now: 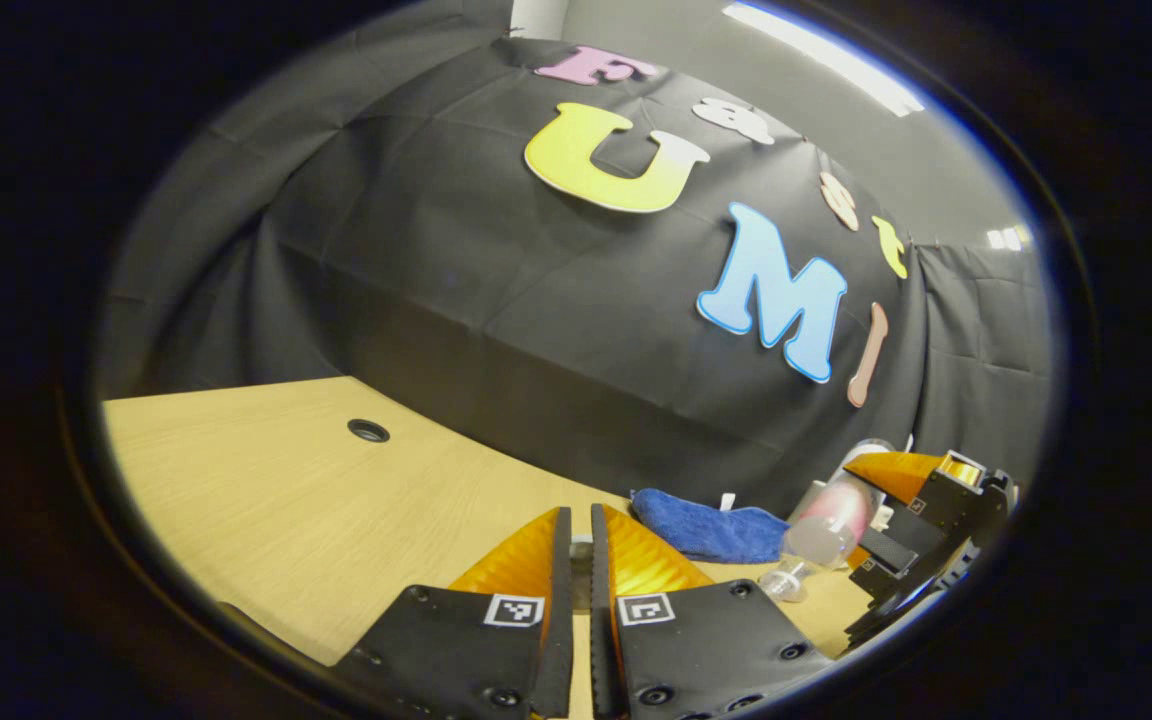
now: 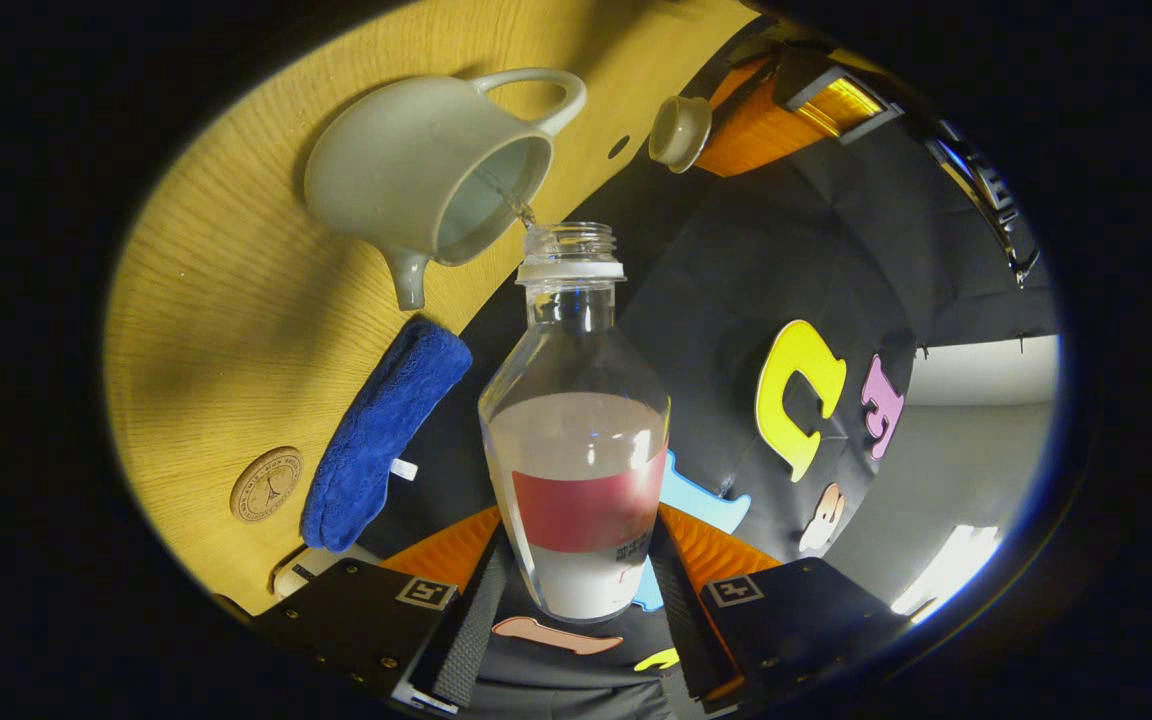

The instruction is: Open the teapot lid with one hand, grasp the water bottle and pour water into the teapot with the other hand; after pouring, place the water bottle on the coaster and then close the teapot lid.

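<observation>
Wooden bench point(image 2: 196, 330) carries the open teapot point(image 2: 416, 180). Right gripper point(image 2: 576, 590) fingers squeeze the tipped water bottle point(image 2: 576, 450), red label unreadable. Left gripper point(image 1: 578, 580) fingers, nearly closed, pinch the lid point(image 2: 681, 132).

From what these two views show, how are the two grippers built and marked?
Each gripper has two black bolted plates, one behind each finger, and each plate carries a small square black-and-white marker. The left gripper shows this at the bottom of the left gripper view, the right gripper in the right gripper view. The fingers are ribbed wedges.
</observation>
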Demonstrator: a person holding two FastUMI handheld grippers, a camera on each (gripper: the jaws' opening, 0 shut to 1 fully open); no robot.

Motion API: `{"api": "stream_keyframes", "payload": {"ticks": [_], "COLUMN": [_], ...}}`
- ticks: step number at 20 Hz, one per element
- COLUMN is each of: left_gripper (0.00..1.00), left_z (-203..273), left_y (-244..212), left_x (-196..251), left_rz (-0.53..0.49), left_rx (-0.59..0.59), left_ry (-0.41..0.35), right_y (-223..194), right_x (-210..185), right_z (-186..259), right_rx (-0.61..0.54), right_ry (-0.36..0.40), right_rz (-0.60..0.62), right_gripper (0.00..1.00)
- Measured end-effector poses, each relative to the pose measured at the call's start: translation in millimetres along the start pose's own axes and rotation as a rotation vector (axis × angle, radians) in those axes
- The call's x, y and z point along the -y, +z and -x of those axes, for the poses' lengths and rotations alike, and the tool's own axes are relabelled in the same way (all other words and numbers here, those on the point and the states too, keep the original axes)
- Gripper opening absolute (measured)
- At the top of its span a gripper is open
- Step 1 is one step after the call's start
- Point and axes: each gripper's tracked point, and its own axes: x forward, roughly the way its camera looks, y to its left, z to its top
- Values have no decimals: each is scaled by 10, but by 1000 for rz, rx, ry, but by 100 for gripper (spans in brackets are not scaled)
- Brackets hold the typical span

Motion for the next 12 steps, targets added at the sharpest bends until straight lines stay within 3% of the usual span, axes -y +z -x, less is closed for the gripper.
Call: {"api": "stream_keyframes", "payload": {"ticks": [12], "left_gripper": [16], "left_z": [-17], "left_y": [-30], "left_x": [1], "left_rz": [-2], "left_rx": [-13], "left_ry": [1], "right_y": [72], "right_x": [54], "right_z": [9], "right_rx": [25], "right_ry": [-14], "right_rz": [45], "right_gripper": [76]}}
